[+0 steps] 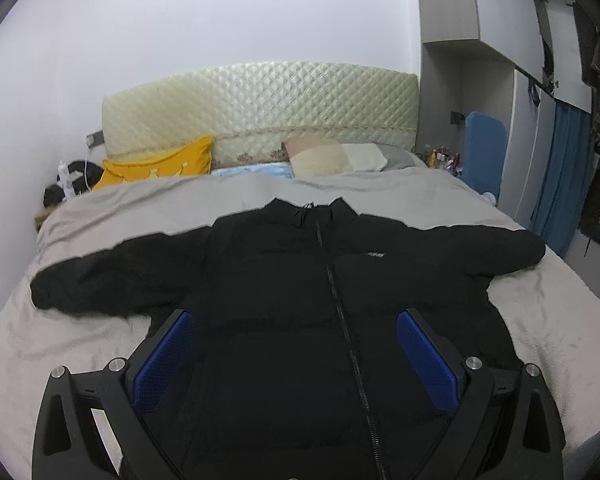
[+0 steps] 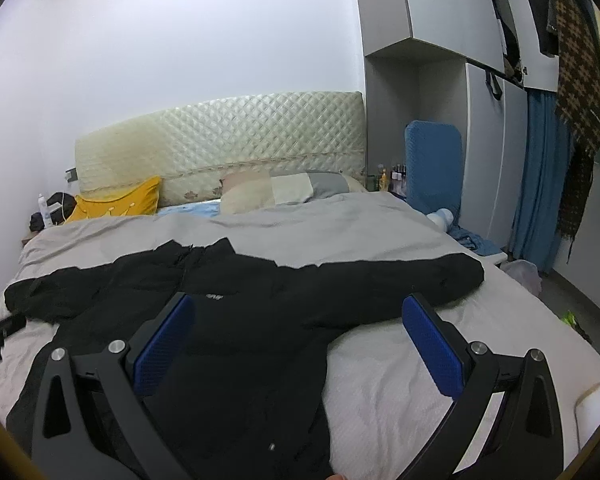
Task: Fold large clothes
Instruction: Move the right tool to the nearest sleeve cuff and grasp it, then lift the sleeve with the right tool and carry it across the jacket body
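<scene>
While spread flat, black jacket [image 1: 284, 280]

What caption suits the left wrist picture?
Open left gripper hovers over a black jacket spread flat, sleeves out, on a grey bed.

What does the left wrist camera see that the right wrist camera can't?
Only the left wrist view shows the jacket's zipper and the whole left sleeve. Only the right wrist view shows the checked scarf hanging by the wardrobe. Both show the black jacket spread on the bed, the yellow pillow, and an open gripper.
</scene>
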The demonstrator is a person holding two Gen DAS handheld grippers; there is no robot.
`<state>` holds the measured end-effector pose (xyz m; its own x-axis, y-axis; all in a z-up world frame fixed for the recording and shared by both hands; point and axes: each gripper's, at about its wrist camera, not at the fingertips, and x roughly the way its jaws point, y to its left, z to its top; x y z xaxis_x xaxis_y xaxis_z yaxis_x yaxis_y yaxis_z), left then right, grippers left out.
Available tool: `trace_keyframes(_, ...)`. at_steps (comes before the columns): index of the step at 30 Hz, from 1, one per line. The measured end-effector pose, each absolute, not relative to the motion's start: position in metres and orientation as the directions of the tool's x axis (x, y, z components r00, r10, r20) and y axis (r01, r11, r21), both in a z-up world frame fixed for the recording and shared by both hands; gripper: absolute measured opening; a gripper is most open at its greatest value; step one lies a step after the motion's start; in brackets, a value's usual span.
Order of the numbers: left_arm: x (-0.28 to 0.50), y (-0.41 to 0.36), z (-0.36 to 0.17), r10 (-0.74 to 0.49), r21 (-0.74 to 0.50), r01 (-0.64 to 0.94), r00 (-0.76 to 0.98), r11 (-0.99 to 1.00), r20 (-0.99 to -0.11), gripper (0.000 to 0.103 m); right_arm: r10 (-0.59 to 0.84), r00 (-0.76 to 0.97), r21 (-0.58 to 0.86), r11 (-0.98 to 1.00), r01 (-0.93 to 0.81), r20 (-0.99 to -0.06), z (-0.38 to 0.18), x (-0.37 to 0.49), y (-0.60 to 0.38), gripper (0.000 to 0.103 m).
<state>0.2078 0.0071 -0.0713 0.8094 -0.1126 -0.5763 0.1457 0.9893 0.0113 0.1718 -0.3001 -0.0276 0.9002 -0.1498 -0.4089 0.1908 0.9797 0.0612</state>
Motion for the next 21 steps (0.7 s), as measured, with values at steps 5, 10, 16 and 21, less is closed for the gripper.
trace_keyframes(5, 0.215, 0.025, -0.090, -0.116, -0.045, 0.111, 0.812, 0.993, -0.573, 0.102, -0.182, 0.895, 0.066, 0.971, 0.228, -0.408, -0.035, 0.203, -0.329, 0.103)
trace_keyframes(10, 0.216, 0.040, -0.105, -0.132, -0.104, 0.087, 0.802, 0.991, -0.582, 0.102, -0.207, 0.905, 0.114, 0.957, 0.266, -0.372, -0.041, 0.228, -0.360, 0.103)
trace_keyframes(16, 0.223, 0.047, -0.123, -0.151, -0.151, 0.071, 0.771, 0.986, -0.619, 0.102, -0.256, 0.883, 0.201, 0.913, 0.354, -0.393, -0.073, 0.260, -0.425, 0.103)
trace_keyframes(21, 0.227, 0.049, -0.131, -0.140, -0.163, 0.049, 0.774, 0.985, -0.617, 0.102, -0.255, 0.823, 0.295, 0.846, 0.444, -0.507, -0.127, 0.275, -0.495, 0.103)
